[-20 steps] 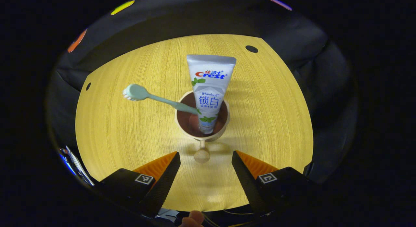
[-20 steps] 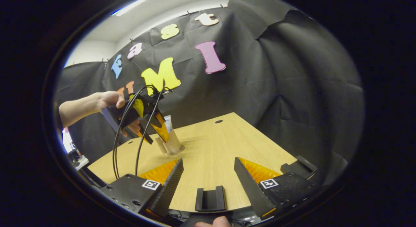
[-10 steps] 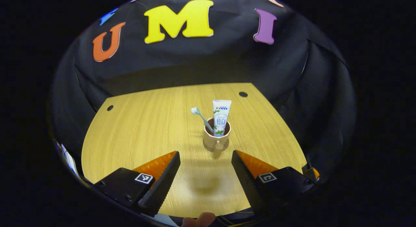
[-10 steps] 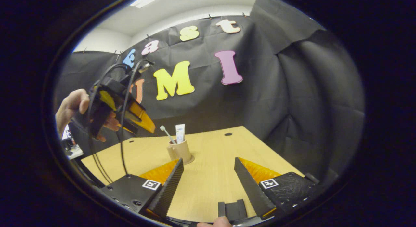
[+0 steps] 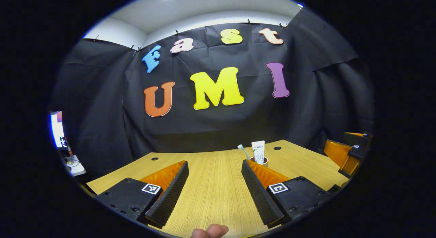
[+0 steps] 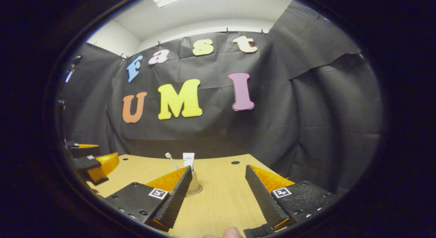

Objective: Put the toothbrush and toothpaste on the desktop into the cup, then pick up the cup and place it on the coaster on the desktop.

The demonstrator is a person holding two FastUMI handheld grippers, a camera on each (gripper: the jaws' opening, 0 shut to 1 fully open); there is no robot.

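Wood-grain worktop (image 5: 211,190) is showing between the jaws of the left gripper (image 5: 213,188), which are standing wide apart and gripping nothing. The same is showing in the right gripper view: the right gripper (image 6: 218,193) is holding its jaws wide apart over bare worktop (image 6: 221,200), with nothing between them.

Beyond the left gripper, the cup (image 5: 264,160) is standing upright on the worktop, partly hidden behind that gripper's right-hand finger. The toothpaste (image 5: 258,151) and the toothbrush (image 5: 243,150) are standing in it, the toothbrush leaning with its head upward. In the right gripper view the cup (image 6: 194,182) is sitting on the coaster (image 6: 197,190), just behind the left-hand finger, with the toothpaste (image 6: 188,159) and toothbrush (image 6: 170,159) rising from it.

Each gripper is appearing at the edge of the other's view, well apart from the cup: the right gripper (image 5: 344,154) and the left gripper (image 6: 92,163). A fingertip (image 5: 209,231) is showing at the bottom edge of the left gripper view.
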